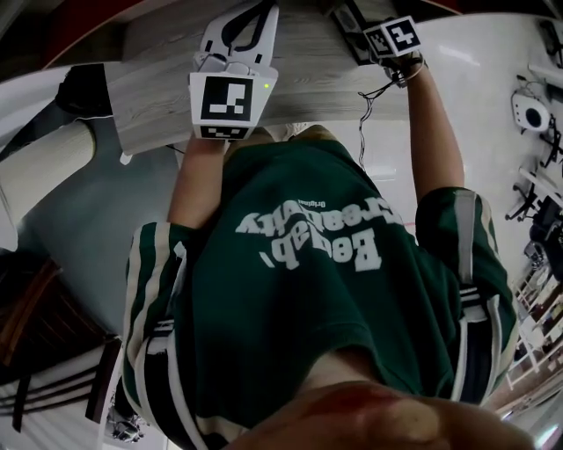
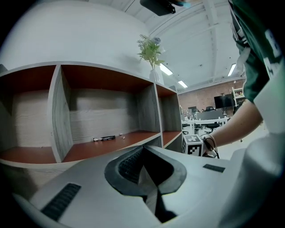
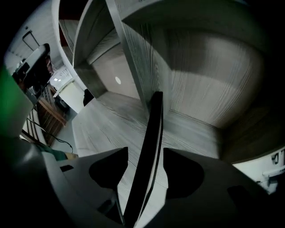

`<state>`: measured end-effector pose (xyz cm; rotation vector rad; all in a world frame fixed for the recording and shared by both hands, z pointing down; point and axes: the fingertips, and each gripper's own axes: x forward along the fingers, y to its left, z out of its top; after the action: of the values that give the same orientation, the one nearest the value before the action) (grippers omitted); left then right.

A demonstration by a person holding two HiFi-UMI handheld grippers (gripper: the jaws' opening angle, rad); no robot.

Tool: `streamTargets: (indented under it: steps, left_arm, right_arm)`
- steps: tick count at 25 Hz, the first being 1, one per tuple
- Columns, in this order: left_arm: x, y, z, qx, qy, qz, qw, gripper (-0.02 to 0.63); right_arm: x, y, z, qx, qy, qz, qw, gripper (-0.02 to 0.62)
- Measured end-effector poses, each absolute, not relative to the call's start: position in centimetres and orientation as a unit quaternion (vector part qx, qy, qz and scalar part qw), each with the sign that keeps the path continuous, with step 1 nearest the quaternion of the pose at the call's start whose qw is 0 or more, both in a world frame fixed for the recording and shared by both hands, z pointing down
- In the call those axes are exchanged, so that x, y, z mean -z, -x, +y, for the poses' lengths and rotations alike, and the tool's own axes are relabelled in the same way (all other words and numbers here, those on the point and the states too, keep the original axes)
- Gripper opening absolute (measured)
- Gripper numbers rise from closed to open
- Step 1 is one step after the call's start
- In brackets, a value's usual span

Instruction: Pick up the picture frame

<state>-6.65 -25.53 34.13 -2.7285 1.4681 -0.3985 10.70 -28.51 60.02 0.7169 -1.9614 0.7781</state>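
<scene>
In the right gripper view a thin black picture frame [image 3: 149, 147] stands edge-on on the pale wood-grain shelf board [image 3: 102, 124], inside a compartment. My right gripper [image 3: 145, 153] straddles it: a jaw sits on each side with a gap to the frame, so it is open and not pressing. In the head view its marker cube [image 1: 393, 37] is at the top right. My left gripper [image 1: 249, 13] reaches over the wooden board at the top left. Its dark pads [image 2: 129, 167] meet with nothing between them.
The left gripper view faces a shelf unit [image 2: 58, 111] with several red-floored compartments. A small dark pen-like thing [image 2: 104, 138] lies in one, and a vase of flowers [image 2: 151, 53] stands on top. A dark wooden chair [image 1: 35, 352] is at the lower left.
</scene>
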Motion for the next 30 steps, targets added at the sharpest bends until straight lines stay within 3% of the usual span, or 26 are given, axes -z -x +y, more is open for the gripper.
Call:
streamTargets:
  steps: [6, 10, 30]
  left_arm:
    - [-34.3, 7.5, -25.8, 0.135, 0.87, 0.473, 0.006, 0.018]
    - [-34.7, 8.4, -26.0, 0.139, 0.869, 0.476, 0.002, 0.018]
    - [-36.1, 7.4, -26.2, 0.14, 0.886, 0.442, -0.011, 0.018]
  right_arm:
    - [-62.8, -11.6, -28.5, -0.348, -0.282, -0.756, 0.478, 0.233]
    - [-63.8, -12.9, -29.2, -0.329, -0.297, -0.72, 0.534, 0.055]
    - [-63.6, -13.3, -29.8, -0.325, -0.359, -0.714, 0.506, 0.038]
